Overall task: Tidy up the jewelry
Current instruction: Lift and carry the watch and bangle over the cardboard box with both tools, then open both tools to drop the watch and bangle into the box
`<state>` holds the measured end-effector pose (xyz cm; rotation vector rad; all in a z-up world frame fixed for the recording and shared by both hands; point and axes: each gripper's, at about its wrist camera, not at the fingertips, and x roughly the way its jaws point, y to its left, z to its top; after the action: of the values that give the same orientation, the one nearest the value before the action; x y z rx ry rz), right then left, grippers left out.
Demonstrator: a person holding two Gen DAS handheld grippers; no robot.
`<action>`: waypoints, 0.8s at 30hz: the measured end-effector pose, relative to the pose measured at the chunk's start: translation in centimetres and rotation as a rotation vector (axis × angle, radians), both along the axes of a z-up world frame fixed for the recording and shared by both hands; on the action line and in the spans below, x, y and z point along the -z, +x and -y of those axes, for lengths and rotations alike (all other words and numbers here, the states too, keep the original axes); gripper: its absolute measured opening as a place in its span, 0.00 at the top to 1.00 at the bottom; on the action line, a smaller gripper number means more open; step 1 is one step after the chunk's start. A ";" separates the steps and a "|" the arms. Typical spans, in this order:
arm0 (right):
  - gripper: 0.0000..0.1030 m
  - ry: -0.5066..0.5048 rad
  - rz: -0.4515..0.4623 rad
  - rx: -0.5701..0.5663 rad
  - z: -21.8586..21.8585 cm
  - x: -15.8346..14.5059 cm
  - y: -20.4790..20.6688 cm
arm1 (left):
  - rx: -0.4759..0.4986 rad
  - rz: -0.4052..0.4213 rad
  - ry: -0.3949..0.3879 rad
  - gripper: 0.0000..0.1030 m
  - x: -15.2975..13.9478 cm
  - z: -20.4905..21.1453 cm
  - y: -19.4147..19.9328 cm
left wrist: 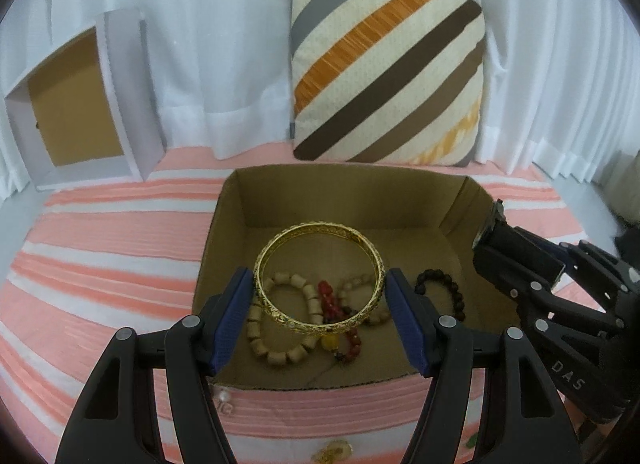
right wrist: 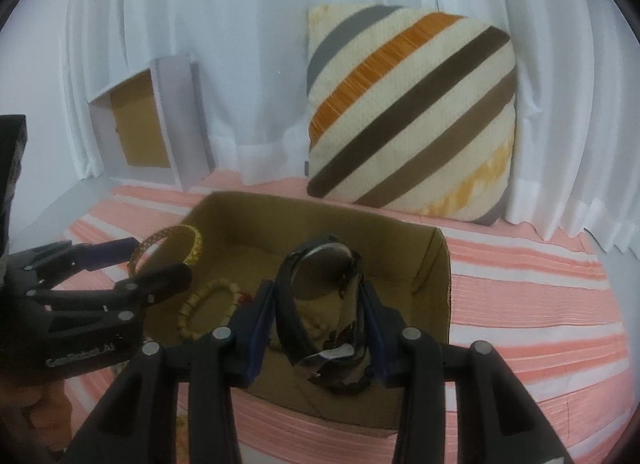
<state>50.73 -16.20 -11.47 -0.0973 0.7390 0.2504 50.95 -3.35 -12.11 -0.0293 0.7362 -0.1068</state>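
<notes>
Gold bangle sits clamped in my left gripper above the cardboard box; my right gripper grips a black watch.

The bangle is glossy, filigreed gold metal. The box is matt brown cardboard. The ribbed cloth looks soft.

Soft even light, fisheye-warped edges
</notes>
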 end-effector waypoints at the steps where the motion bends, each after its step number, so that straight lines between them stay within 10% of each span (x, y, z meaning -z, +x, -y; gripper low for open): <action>1: 0.59 -0.003 -0.005 0.002 0.1 0.3 0.2 | 0.001 -0.002 0.002 0.34 0.1 0.0 0.2; 10: 0.54 -0.002 -0.027 0.023 0.3 2.0 1.4 | 0.017 -0.037 0.028 0.28 1.8 0.5 1.8; 13: 0.26 0.017 -0.016 0.057 0.8 2.3 1.3 | -0.030 -0.049 0.040 0.07 2.6 0.0 1.9; 24: 0.24 0.035 0.001 0.128 2.6 1.9 -1.1 | -0.051 0.032 0.042 0.01 1.8 -1.8 -3.1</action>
<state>49.63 -18.78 -13.38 -0.0166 0.7368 0.1417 47.83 -1.57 -13.96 -0.0059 0.7055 -0.0432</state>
